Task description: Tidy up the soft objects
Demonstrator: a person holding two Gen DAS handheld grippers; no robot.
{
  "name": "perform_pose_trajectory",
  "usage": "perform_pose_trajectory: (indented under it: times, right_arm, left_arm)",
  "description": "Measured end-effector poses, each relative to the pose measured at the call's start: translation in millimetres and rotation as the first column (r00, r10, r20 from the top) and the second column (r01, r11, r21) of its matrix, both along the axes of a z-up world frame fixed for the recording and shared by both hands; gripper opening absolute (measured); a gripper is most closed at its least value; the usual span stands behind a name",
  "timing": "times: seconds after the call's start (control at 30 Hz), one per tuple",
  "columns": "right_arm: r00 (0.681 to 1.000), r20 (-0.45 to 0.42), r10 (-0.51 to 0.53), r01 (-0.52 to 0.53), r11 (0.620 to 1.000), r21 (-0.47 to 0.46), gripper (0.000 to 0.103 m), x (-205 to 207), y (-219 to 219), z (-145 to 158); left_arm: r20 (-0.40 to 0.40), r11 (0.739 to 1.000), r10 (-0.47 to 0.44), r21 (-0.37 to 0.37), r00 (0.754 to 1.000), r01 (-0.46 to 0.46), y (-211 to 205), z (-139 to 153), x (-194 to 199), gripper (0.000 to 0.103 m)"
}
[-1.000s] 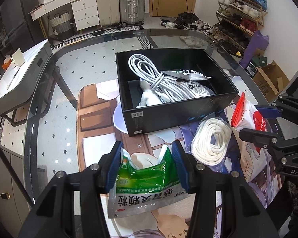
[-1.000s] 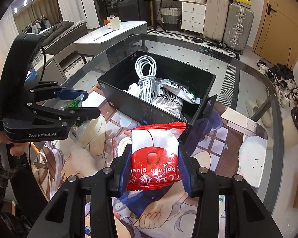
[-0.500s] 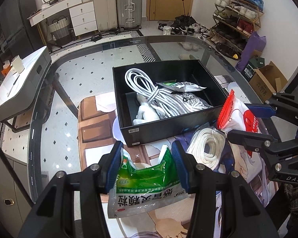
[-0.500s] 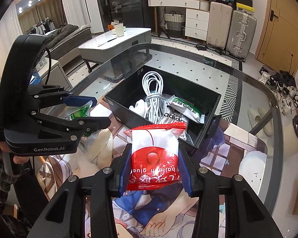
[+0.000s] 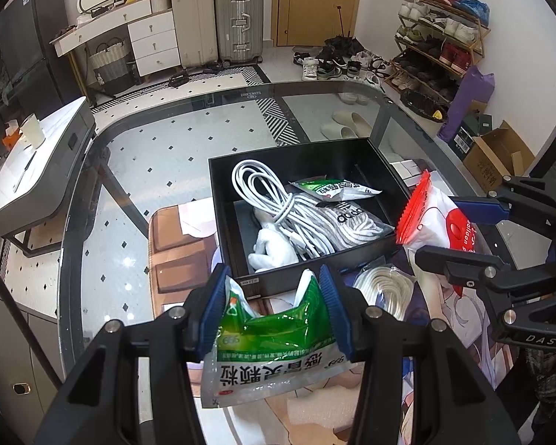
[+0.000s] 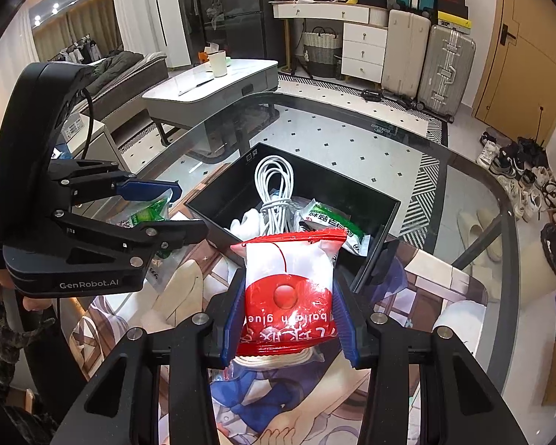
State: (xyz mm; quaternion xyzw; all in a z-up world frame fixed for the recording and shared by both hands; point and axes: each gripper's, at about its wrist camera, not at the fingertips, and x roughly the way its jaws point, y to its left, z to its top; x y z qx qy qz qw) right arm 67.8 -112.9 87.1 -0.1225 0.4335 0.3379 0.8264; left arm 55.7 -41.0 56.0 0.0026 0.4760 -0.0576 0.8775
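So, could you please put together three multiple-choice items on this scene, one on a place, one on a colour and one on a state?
1. Where does the coil of white cable lie?
A. inside the black box
B. on the glass beside the box
C. on the floor

2. What colour is the packet in the left hand-held gripper?
A. blue
B. green
C. yellow

3. How does the right hand-held gripper stand?
A. open and empty
B. open above a packet
C. shut on the red and white packet

Answers:
1 A: the cable rests within the walls of the black box.
2 B: green foil shows between the blue pads.
3 C: both pads press the sides of the red and white packet, which is lifted off the mat.
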Motion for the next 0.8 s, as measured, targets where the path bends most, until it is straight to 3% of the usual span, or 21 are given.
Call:
perform_pose_trajectory:
  times: [0.8]
  right_arm:
    - [0.999, -0.013, -0.035, 0.035, 0.999, 0.013, 0.044, 38, -1, -2]
  left_arm:
    - [0.021, 1.000, 0.003, -0.016, 1.000, -0.002, 4, 10, 37, 0.049]
